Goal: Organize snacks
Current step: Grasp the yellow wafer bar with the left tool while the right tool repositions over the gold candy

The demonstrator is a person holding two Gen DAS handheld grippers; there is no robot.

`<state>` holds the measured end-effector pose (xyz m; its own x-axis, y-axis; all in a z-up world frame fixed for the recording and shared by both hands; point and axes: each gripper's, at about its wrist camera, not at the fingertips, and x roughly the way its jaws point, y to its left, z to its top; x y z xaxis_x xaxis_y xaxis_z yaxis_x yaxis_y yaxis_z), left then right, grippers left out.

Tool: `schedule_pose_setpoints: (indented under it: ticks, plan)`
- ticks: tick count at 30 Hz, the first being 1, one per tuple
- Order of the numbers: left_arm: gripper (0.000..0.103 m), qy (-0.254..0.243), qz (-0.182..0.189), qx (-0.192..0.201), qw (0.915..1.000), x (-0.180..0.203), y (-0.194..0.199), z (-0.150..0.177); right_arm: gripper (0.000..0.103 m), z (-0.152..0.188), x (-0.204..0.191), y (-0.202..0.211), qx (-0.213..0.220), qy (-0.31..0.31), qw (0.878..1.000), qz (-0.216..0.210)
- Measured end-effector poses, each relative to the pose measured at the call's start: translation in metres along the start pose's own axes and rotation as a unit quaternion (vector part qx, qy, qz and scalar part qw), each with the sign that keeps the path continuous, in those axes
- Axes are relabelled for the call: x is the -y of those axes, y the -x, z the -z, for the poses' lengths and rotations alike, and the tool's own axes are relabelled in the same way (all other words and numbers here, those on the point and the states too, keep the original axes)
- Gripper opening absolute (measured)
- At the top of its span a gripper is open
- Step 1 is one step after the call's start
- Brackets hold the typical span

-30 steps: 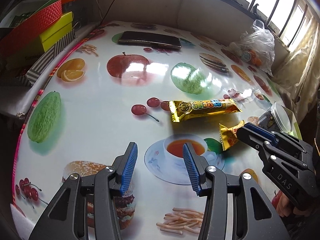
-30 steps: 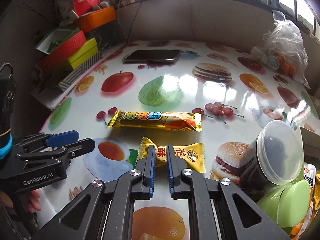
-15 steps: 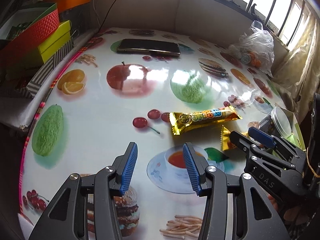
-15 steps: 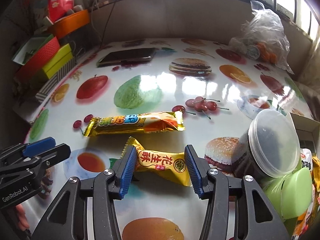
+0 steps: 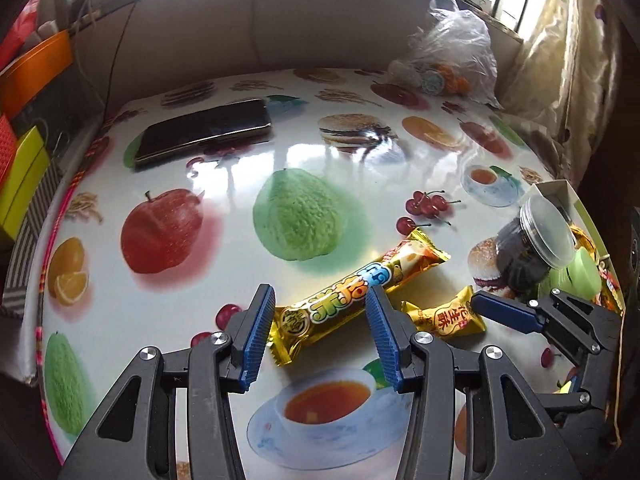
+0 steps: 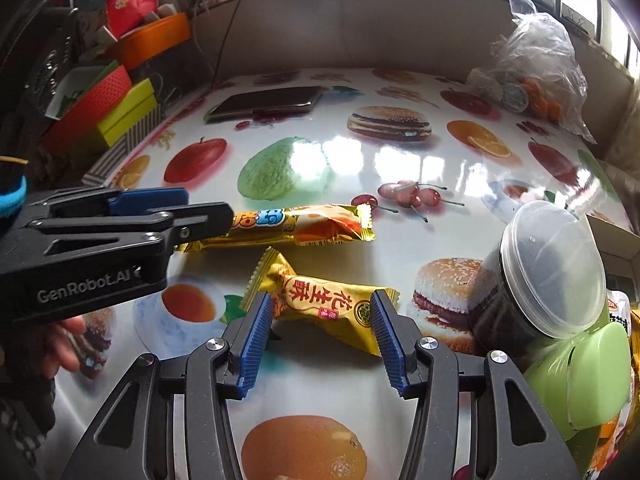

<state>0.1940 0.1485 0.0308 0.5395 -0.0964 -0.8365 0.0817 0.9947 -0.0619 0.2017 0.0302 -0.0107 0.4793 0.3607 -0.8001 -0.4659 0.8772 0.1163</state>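
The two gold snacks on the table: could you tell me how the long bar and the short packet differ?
The long bar is slim, with blue-and-green lettering; the short packet is stubbier, with red characters on plain gold. The bar lies farther from the jar, between the open fingers of the left gripper; the packet lies nearer the jar, between the open fingers of the right gripper. Both are sealed gold wrappers lying flat on the table, neither gripped.
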Motion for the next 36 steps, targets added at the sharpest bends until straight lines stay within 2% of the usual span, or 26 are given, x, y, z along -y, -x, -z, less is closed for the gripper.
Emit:
schedule_pose_setpoints:
  ticks: [3, 5, 9, 11, 15, 21, 23, 25, 27, 36]
  plan:
    - [0.049, -0.044, 0.003, -0.017, 0.9989, 0.011, -0.012, -0.005, 0.050, 0.005, -0.003, -0.001, -0.015, 0.018, 1.000, -0.002]
    - [0.049, -0.052, -0.009, -0.018, 0.9984, 0.015, -0.016, -0.007, 0.050, 0.008, -0.007, 0.001, -0.019, 0.033, 0.999, 0.002]
    - [0.049, -0.068, 0.000, -0.030, 0.9972, 0.017, -0.025, -0.011, 0.050, 0.012, -0.004, 0.002, -0.029, 0.034, 0.999, 0.008]
    - [0.049, -0.066, -0.013, -0.034, 0.9972, 0.016, -0.030, -0.012, 0.050, 0.014, -0.001, 0.004, -0.027, 0.032, 0.999, 0.012]
    - [0.049, -0.055, -0.007, -0.044, 0.9975, 0.010, -0.038, -0.011, 0.050, 0.012, 0.001, 0.009, -0.019, 0.034, 0.999, 0.013]
    - [0.049, -0.033, 0.001, -0.034, 0.9989, 0.002, -0.038, -0.010, 0.050, 0.005, 0.000, 0.010, -0.009, 0.047, 0.998, 0.027]
    - [0.045, -0.033, -0.001, -0.032, 0.9989, 0.002, -0.037, -0.009, 0.050, 0.003, 0.000, 0.010, -0.006, 0.053, 0.998, 0.029]
    - [0.028, -0.029, -0.002, -0.029, 0.9992, 0.001, -0.036, -0.008, 0.050, 0.002, -0.003, 0.012, 0.001, 0.065, 0.997, 0.030]
    - [0.024, -0.023, -0.003, -0.027, 0.9994, -0.002, -0.034, -0.007, 0.050, -0.001, -0.003, 0.010, 0.003, 0.069, 0.997, 0.027]
    - [0.024, -0.011, -0.001, -0.023, 0.9997, -0.009, -0.018, 0.018, 0.050, -0.008, -0.011, -0.010, -0.021, 0.092, 0.995, 0.022]
